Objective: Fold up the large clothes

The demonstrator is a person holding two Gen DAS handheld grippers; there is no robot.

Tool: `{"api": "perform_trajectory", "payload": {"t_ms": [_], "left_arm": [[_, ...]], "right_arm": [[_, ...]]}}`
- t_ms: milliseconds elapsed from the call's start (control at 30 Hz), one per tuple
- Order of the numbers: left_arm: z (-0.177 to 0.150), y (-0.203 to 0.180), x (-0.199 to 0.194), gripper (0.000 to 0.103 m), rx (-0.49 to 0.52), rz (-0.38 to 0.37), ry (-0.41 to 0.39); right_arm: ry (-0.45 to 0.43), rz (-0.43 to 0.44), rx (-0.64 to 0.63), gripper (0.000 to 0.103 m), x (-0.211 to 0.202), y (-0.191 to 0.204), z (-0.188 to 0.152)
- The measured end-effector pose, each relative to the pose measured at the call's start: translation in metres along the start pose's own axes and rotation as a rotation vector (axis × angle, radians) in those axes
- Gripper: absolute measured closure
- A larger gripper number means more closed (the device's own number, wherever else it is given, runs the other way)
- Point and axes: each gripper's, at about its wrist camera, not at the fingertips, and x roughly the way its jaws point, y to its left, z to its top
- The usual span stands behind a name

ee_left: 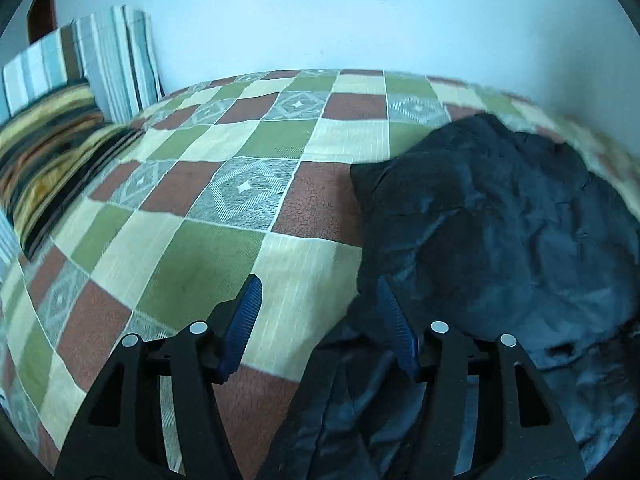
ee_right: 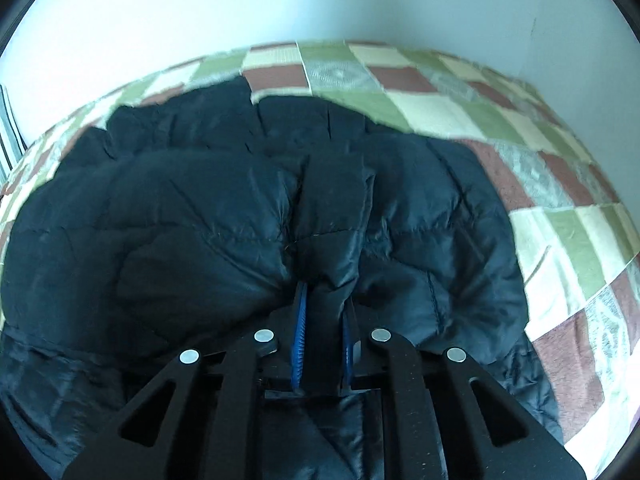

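Observation:
A dark navy puffer jacket (ee_right: 224, 208) lies crumpled on a checkered bedspread (ee_right: 568, 248). In the left wrist view the jacket (ee_left: 500, 232) fills the right side. My left gripper (ee_left: 318, 292) is open and empty, hovering at the jacket's left edge; its right finger is over the fabric, its left finger over the bedspread (ee_left: 208, 240). My right gripper (ee_right: 325, 300) is shut on a fold of the jacket, which bunches up between its blue pads (ee_right: 299, 320).
Striped pillows (ee_left: 116, 60) and a yellow-and-black striped blanket (ee_left: 52, 144) lie at the bed's far left. A pale wall (ee_left: 340, 12) runs behind the bed. Bare bedspread lies left of the jacket.

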Motion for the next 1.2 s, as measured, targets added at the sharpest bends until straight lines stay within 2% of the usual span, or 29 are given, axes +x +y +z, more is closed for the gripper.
{"api": "perform_trajectory", "payload": {"t_ms": [133,233,300,367,433,600,700,933,1033,1200], "left_arm": [[-0.005,-0.014,0.025,0.043,0.07,0.023,0.052],[-0.006,-0.014,0.027,0.043,0.074,0.017,0.056],[-0.004,-0.011,0.022,0.043,0.068,0.018,0.053],[0.0,-0.01,0.012,0.043,0.065,0.023,0.039],[0.006,-0.01,-0.001,0.043,0.059,0.009,0.005],[0.033,-0.032,-0.01,0.043,0.067,-0.038,-0.033],[0.041,-0.048,0.004,0.043,0.086,-0.02,-0.023],[0.033,-0.07,0.044,0.042,0.146,0.018,0.07],[0.027,-0.074,0.052,0.042,0.167,0.025,0.073],[0.027,-0.069,0.056,0.042,0.141,0.001,0.08]], "right_arm": [[-0.001,-0.005,-0.021,0.088,0.01,0.001,-0.005],[-0.004,-0.009,-0.029,0.087,0.008,0.001,-0.005],[-0.017,0.003,-0.024,0.083,0.001,-0.001,-0.004],[-0.029,-0.015,-0.031,0.069,-0.009,0.0,-0.002],[-0.072,-0.012,-0.015,0.066,-0.024,-0.003,0.003],[-0.131,0.013,-0.026,0.065,-0.036,0.009,0.027],[-0.145,0.01,-0.086,0.065,-0.024,0.026,0.037],[-0.034,0.006,-0.156,0.064,0.029,0.039,0.034],[-0.034,0.001,-0.158,0.064,0.034,0.04,0.031],[-0.057,0.008,-0.147,0.064,0.028,0.038,0.032]]}}
